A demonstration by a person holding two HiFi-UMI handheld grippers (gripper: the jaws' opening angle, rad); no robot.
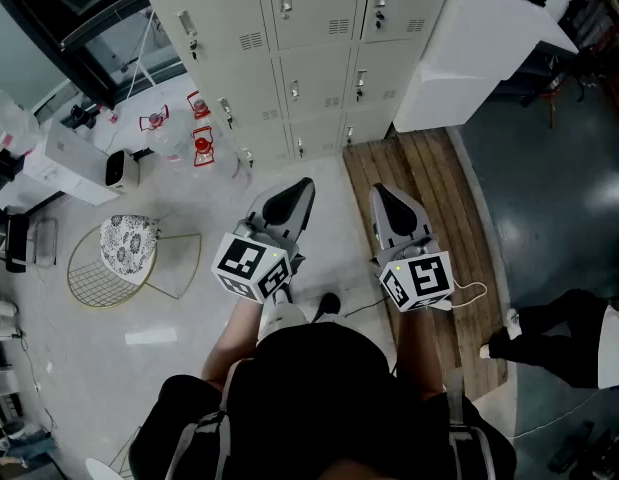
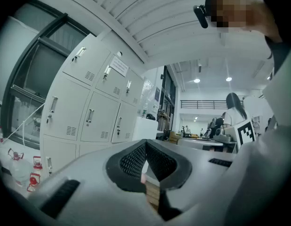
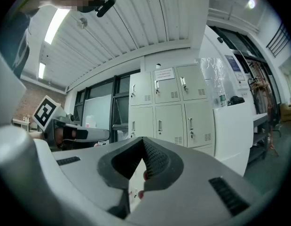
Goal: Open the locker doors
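Both grippers are held level in front of the person, side by side and apart from each other. In the head view the left gripper (image 1: 297,188) and right gripper (image 1: 382,192) point toward the lockers (image 1: 309,58), which stand well ahead; neither touches them.

Left gripper (image 2: 146,146): its own view shows the two ribbed pads meeting at the tips, with nothing between them. Right gripper (image 3: 144,142): same reading, tips together, empty.

Every locker door we can see is closed. The head view cuts off the top row at the frame edge. The left gripper view shows the lockers (image 2: 89,102) at a slant. The right gripper view faces them (image 3: 171,107) more squarely, but that gripper's body covers the bottom row. A paper notice (image 3: 163,73) sits on an upper door; its print is too small to read.

A white cabinet (image 1: 469,48) stands just beside the lockers. Clear jugs with red handles (image 1: 201,146) sit on the floor near their other end. A wire stool with a patterned cushion (image 1: 124,253) is further out. Another person's legs (image 1: 559,333) are cut off at the frame edge.
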